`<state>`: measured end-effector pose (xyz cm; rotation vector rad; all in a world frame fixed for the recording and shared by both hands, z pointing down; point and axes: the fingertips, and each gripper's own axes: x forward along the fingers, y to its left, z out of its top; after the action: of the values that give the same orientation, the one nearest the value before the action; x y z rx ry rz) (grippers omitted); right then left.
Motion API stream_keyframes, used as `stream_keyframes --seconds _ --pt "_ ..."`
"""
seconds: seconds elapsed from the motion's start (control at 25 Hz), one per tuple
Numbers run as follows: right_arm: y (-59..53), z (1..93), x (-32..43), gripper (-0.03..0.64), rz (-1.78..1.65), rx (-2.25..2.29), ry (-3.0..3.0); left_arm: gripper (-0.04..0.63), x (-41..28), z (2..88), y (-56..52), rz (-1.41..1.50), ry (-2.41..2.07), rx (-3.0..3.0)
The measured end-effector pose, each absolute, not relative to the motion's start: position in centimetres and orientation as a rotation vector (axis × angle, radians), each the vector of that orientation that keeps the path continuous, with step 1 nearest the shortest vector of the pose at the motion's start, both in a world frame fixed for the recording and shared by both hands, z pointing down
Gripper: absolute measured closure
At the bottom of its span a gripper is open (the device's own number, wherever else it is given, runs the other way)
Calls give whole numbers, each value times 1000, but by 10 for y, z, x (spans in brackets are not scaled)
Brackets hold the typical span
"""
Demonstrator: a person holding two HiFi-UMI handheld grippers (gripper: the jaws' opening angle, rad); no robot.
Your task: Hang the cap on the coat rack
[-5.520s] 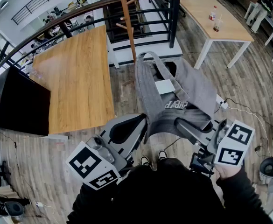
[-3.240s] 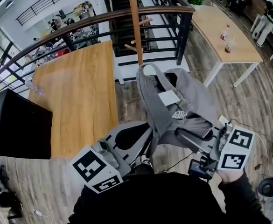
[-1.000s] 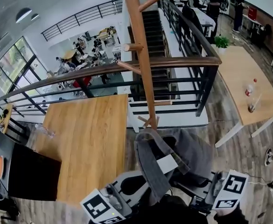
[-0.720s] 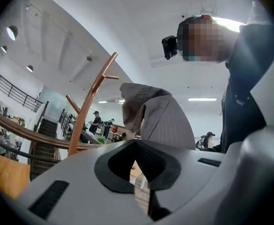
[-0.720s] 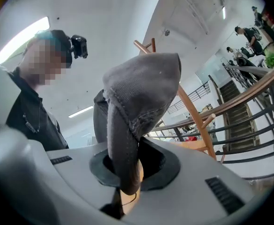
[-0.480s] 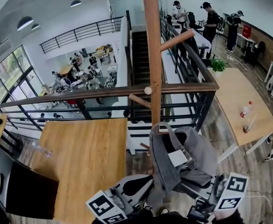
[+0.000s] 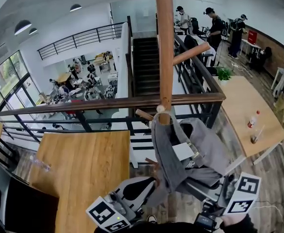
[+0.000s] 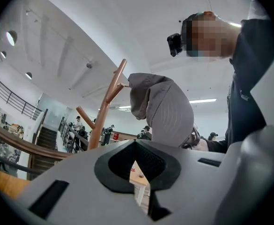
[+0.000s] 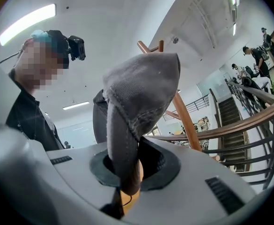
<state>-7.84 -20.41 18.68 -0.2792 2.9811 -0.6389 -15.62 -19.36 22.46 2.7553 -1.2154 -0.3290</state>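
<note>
The grey cap [image 7: 192, 152] is held up against the wooden coat rack's pole [image 7: 164, 47]. Its top edge [image 7: 162, 120] lies just under a short peg [image 7: 158, 109]; a longer peg [image 7: 190, 54] sticks out higher up. My right gripper [image 7: 197, 177] is shut on the cap's fabric, which runs down between its jaws [image 9: 127, 182] in the right gripper view. The cap [image 9: 137, 93] fills that view, with the coat rack [image 9: 186, 118] behind. My left gripper [image 7: 149, 187] sits below the cap's hanging brim, shut, with nothing between its jaws [image 8: 139, 182]. The cap [image 8: 167, 109] and coat rack [image 8: 106, 104] stand beyond it.
A black railing with a wooden handrail [image 7: 108, 103] runs right behind the rack, with stairs [image 7: 144, 62] beyond. A wooden table [image 7: 83, 164] lies to the left, and another one [image 7: 243, 106] with bottles to the right. People stand at the back right [image 7: 214, 23].
Both grippers and the cap have gone up along the pole, from low by the floor to the level of the lower pegs. The right gripper keeps its hold on the cap.
</note>
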Motion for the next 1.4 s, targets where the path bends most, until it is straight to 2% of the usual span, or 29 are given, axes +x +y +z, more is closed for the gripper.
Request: stream_keyframes --seconds 1.0,1.4 --pt "-292 223 -96 571 -784 -384 2977 595 -172 253 -275 -309 -1110 2700" --pt "-308 271 -106 571 -653 -502 3134 595 -178 300 -294 -247 -1060 2593"
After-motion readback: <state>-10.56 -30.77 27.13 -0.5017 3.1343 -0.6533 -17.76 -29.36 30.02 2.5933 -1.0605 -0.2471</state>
